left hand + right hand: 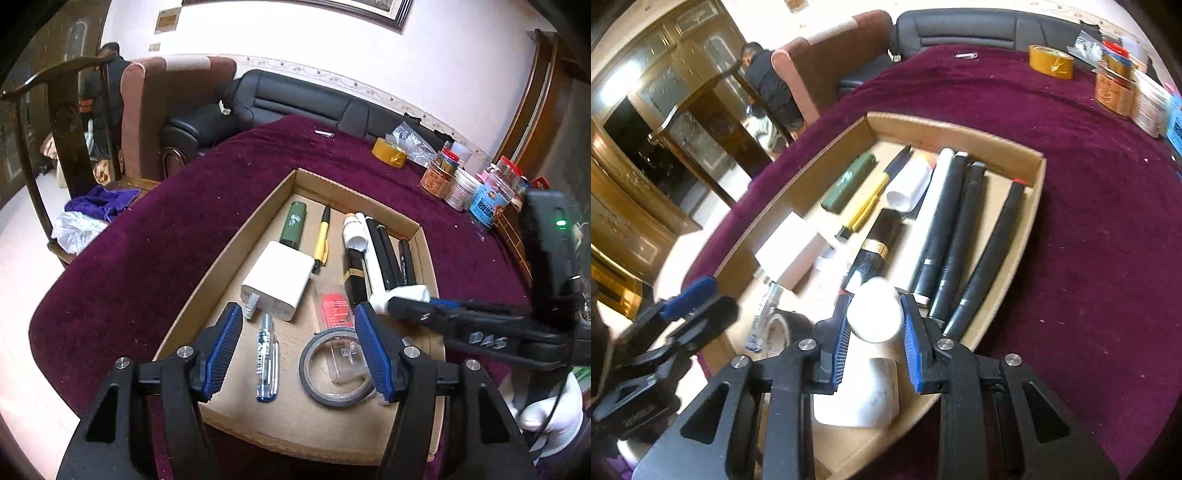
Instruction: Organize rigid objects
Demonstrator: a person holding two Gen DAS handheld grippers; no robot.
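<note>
A shallow cardboard tray lies on the purple cloth. In it lie a green lighter, a yellow pen, a white charger, a white bottle, black markers, a black-and-gold tube, a clear pen and a grey tape ring. My left gripper is open and empty above the tray's near end. My right gripper is shut on a white capped bottle over the tray; it also shows in the left wrist view.
A yellow tape roll, jars and cans stand at the table's far right. A black sofa and a wooden chair stand beyond the table's far edge. A person stands at the back left.
</note>
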